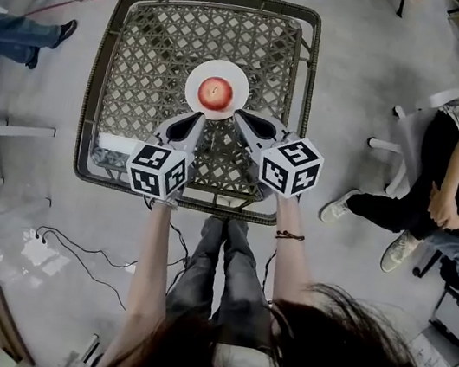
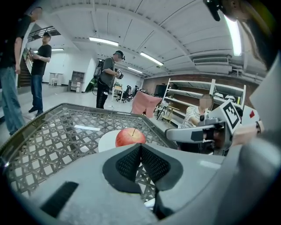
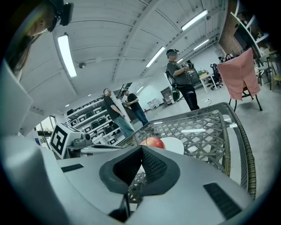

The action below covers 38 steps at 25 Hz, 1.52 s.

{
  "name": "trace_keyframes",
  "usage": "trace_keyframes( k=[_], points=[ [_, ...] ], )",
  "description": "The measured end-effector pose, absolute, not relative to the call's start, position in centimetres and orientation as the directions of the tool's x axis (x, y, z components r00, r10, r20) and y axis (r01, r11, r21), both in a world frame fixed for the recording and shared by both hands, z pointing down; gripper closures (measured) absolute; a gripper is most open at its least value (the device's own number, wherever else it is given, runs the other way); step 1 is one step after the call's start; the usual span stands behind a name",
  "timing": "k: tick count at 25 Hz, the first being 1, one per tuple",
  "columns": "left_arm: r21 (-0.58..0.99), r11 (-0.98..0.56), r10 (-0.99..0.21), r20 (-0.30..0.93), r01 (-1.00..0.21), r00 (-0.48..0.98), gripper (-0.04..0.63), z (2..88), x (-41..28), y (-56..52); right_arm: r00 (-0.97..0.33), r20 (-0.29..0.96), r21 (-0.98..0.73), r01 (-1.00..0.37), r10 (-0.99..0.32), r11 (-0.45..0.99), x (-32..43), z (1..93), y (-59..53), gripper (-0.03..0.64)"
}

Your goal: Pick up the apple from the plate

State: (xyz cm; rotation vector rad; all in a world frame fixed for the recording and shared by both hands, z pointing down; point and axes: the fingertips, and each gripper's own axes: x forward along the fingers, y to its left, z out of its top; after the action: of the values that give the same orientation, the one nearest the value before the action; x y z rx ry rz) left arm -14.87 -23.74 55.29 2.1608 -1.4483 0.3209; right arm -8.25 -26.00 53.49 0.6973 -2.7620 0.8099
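A red apple sits in the middle of a small white plate on the woven table. Both grippers hover just short of the plate, one on each side. My left gripper is shut with nothing in it; in the left gripper view its tips meet just in front of the apple and plate. My right gripper is shut and empty too; the right gripper view shows the apple and plate just beyond its tips.
The table has a raised wicker rim. A seated person is on a chair at the right. Legs of standing people are at the far left. Cables lie on the floor near my feet.
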Motion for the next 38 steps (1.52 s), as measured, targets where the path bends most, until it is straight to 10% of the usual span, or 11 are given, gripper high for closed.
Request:
trace_keyframes(
  k=[13, 38],
  points=[
    [0.231, -0.329, -0.773, 0.491, -0.916, 0.402, 0.574, 57.1, -14.6, -24.7, -0.871, 0.298, -0.468, -0.490, -0.391, 0.735, -8.0, 54.9, -26.9, 0.607],
    [0.138, -0.350, -0.802, 0.467, -0.926, 0.373, 0.266, 58.2, -15.0, -26.4, -0.870, 0.293, -0.474, -0.492, -0.396, 0.731, -7.7, 56.3, -27.1, 0.607]
  ],
)
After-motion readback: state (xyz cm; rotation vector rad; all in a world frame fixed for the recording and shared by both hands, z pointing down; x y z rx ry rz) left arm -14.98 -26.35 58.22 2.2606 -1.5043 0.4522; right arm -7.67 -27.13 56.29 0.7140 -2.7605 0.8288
